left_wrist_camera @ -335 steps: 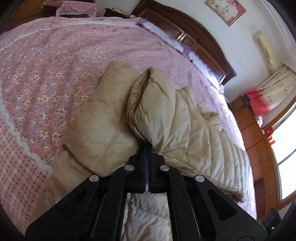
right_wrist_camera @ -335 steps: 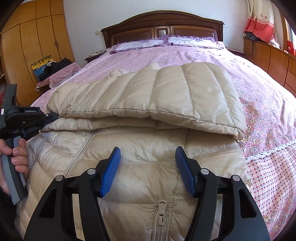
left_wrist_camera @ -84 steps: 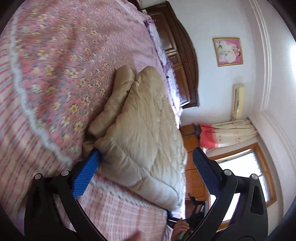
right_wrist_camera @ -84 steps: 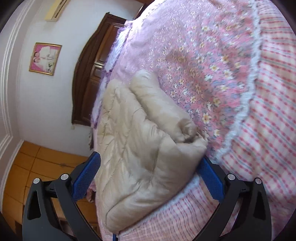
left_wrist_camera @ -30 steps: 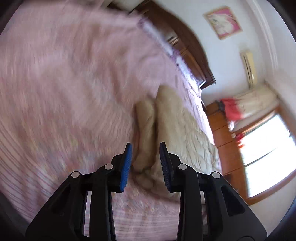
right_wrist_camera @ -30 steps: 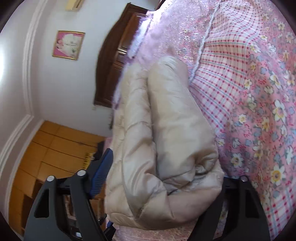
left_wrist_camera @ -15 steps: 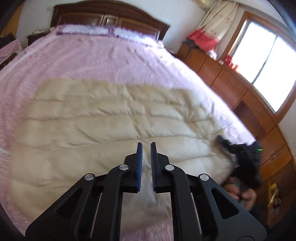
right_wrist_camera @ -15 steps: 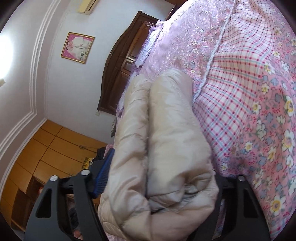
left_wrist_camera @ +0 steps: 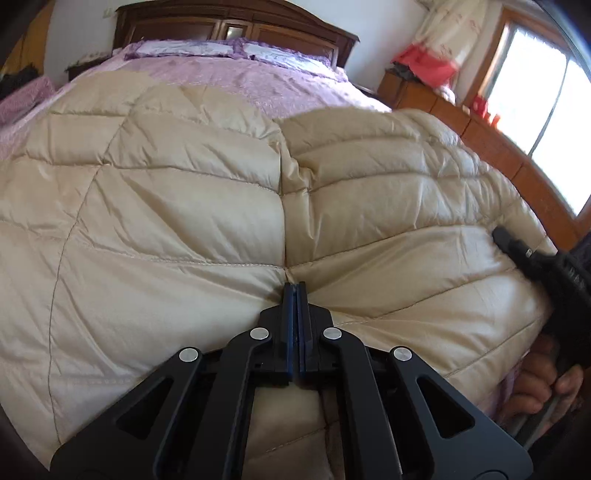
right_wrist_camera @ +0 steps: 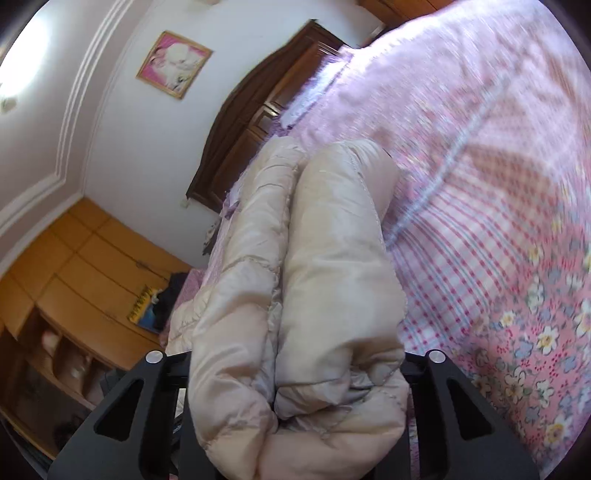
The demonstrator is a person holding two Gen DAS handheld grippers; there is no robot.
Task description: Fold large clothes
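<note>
Half a second before, the left gripper (left_wrist_camera: 294, 291) had a narrow slit between its blue pads and hung above the beige quilted down jacket (left_wrist_camera: 207, 206); now the pads were pressed together with their tips set against the fabric at a seam junction, where the cloth puckered. Whether any fabric was pinched between them could not be made out. The jacket filled far more of the left wrist view than before. In the right wrist view the folded bundle (right_wrist_camera: 295, 295) had swelled closer to the lens and hid both blue pads, one of which had shown at the left earlier.

The left wrist view alone showed the jacket's broad top face, lying on the pink bedspread (left_wrist_camera: 258, 79) with the dark wooden headboard (left_wrist_camera: 229, 27) and pale pillows (left_wrist_camera: 184, 48) beyond, a window (left_wrist_camera: 554, 96) to the right, and the right gripper (left_wrist_camera: 546, 269) at the jacket's right edge, held in a hand (left_wrist_camera: 535, 384). The right wrist view alone showed the jacket edge-on as two thick rolled layers, wedged between the right gripper's (right_wrist_camera: 295, 417) spread black arms; the fingertips were covered, so the clench could not be judged. It also showed the checked and floral border (right_wrist_camera: 517, 295), a framed picture (right_wrist_camera: 173, 64) and orange wardrobe (right_wrist_camera: 74, 266).

The jacket was glossy, puffy, stitched in horizontal channels.
</note>
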